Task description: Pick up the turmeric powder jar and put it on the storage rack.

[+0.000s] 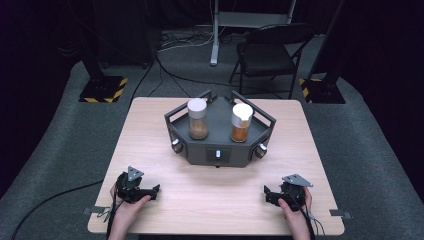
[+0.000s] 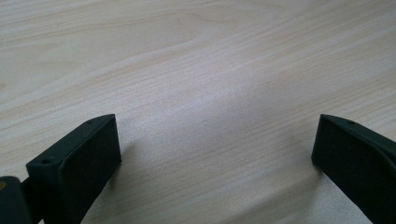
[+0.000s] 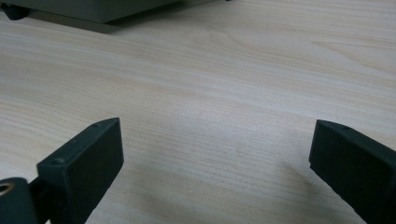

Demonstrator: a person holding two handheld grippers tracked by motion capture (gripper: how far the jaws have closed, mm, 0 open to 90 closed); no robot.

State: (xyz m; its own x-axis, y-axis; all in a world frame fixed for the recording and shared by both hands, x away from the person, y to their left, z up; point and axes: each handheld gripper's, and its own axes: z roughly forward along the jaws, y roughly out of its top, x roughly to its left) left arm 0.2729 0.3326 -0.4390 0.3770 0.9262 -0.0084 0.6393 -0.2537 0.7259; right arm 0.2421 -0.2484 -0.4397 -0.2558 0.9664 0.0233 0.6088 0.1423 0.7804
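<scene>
Both jaws wide apart and empty, left gripper [image 1: 156, 190] and right gripper [image 1: 266, 192] rest near the table's edge, well short of two tall white-lidded spice jars, left [image 1: 198, 119] and right [image 1: 241, 122], on the far dark grey tray [image 1: 220, 152]; a hurried, off-centre reach could topple one.

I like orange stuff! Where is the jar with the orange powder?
In the high view, the orange-filled jar stands on the right side of the dark tray, beside the brown-filled jar.
</scene>
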